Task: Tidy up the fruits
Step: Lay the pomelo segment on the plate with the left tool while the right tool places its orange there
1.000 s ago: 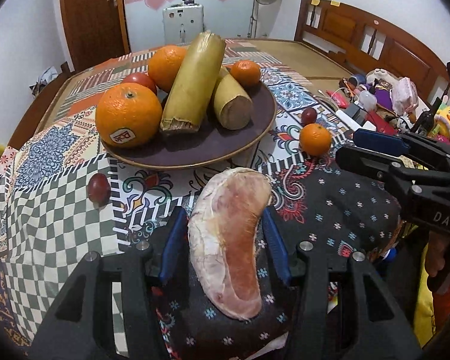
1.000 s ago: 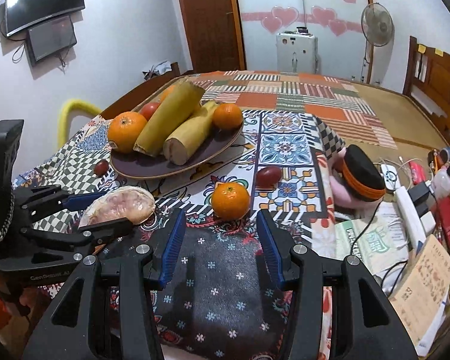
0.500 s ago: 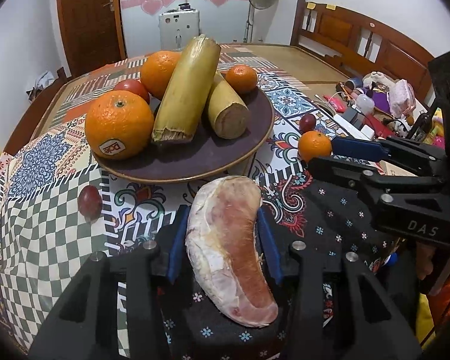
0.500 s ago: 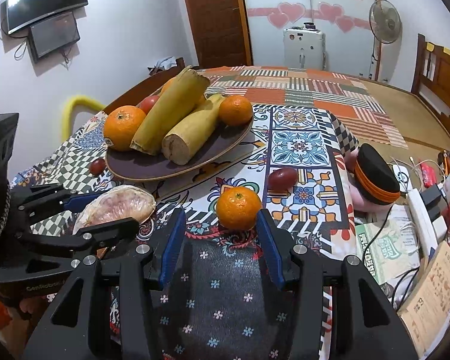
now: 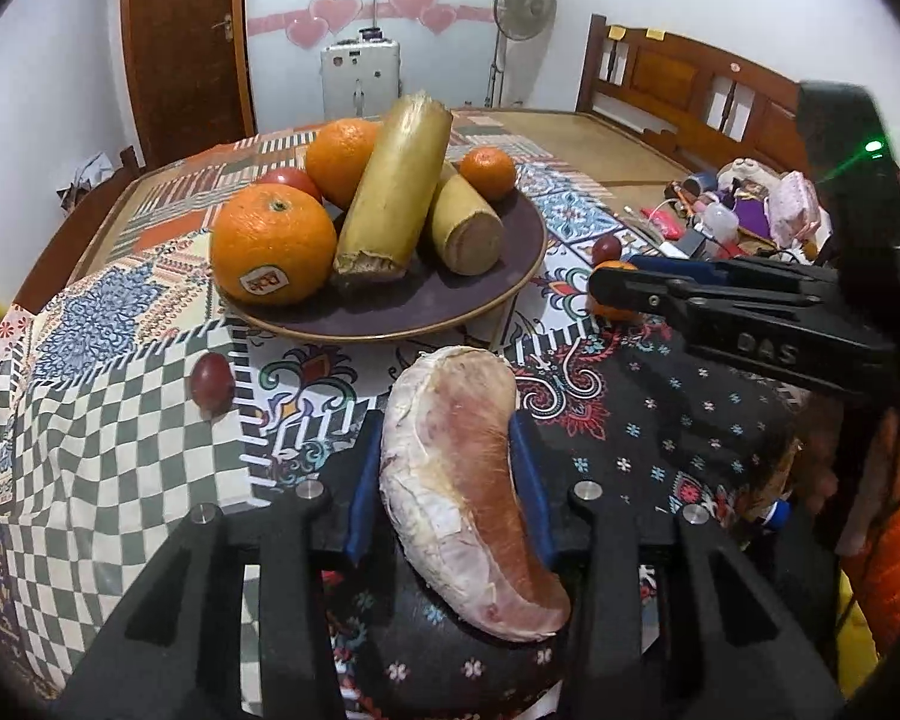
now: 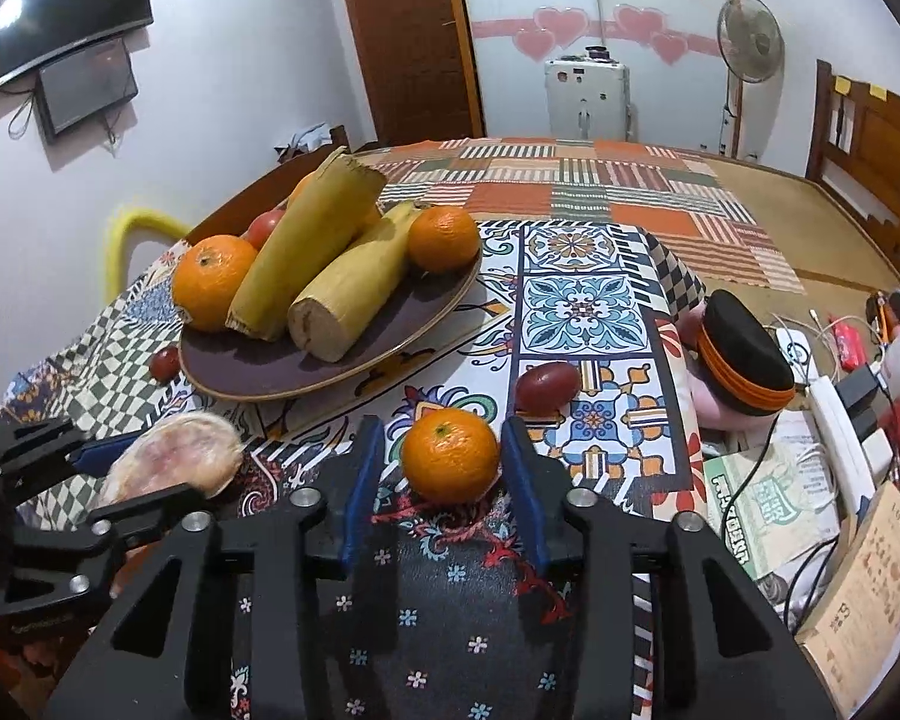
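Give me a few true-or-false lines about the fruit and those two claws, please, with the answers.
1. The left claw grips a peeled pomelo segment. True.
2. The right claw has lifted the small orange clear of the cloth. False: the orange sits on the patterned tablecloth between the open fingers.
3. The plate holds only oranges. False: two pale yellow cane pieces lie there as well.
4. A small dark red fruit lies on the cloth beyond the small orange. True.
5. The large orange nearest the left claw carries a sticker. True.
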`<action>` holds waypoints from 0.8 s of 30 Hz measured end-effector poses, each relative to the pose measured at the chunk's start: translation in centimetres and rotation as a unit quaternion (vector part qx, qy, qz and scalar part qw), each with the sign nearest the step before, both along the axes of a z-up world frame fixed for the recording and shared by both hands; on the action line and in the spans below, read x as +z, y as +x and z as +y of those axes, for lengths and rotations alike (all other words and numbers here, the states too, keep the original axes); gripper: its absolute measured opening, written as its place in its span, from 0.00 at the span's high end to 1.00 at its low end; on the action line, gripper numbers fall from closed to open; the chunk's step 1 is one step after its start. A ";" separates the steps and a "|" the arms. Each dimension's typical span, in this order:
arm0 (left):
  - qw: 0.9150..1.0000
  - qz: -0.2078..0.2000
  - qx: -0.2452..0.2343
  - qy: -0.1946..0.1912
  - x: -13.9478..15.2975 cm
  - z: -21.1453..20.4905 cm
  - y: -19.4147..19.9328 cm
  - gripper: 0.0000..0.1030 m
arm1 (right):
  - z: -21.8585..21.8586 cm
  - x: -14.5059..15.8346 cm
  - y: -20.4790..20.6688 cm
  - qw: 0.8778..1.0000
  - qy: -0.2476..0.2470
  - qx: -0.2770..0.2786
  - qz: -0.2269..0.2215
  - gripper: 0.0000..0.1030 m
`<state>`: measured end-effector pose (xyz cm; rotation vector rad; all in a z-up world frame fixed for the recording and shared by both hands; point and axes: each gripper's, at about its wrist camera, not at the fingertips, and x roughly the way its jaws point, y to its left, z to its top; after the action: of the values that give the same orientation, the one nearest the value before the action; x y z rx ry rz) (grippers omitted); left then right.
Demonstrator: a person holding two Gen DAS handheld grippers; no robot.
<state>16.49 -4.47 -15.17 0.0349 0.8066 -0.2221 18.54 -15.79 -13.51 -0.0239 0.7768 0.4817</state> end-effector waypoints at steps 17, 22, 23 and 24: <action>0.996 -0.070 0.038 -0.028 4.7 2.5 -0.8 0.61 | 0.7 0.0 0.0 1.000 -0.018 0.008 -0.005 0.69; 0.995 -0.080 0.048 -0.035 5.6 3.3 0.0 0.61 | 1.4 0.3 -0.6 1.000 -0.019 0.022 -0.011 0.69; 0.995 -0.082 0.050 -0.036 5.9 3.4 0.1 0.61 | 1.5 0.6 -0.7 0.999 -0.019 0.023 -0.015 0.69; 0.994 -0.085 0.051 -0.036 6.0 3.5 0.3 0.61 | 1.5 0.8 -0.8 0.999 -0.018 0.024 -0.018 0.69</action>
<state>16.77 -0.98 -9.13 -0.0540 0.6292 -0.1490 17.75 -14.33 -12.72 -0.0840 0.7498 0.5115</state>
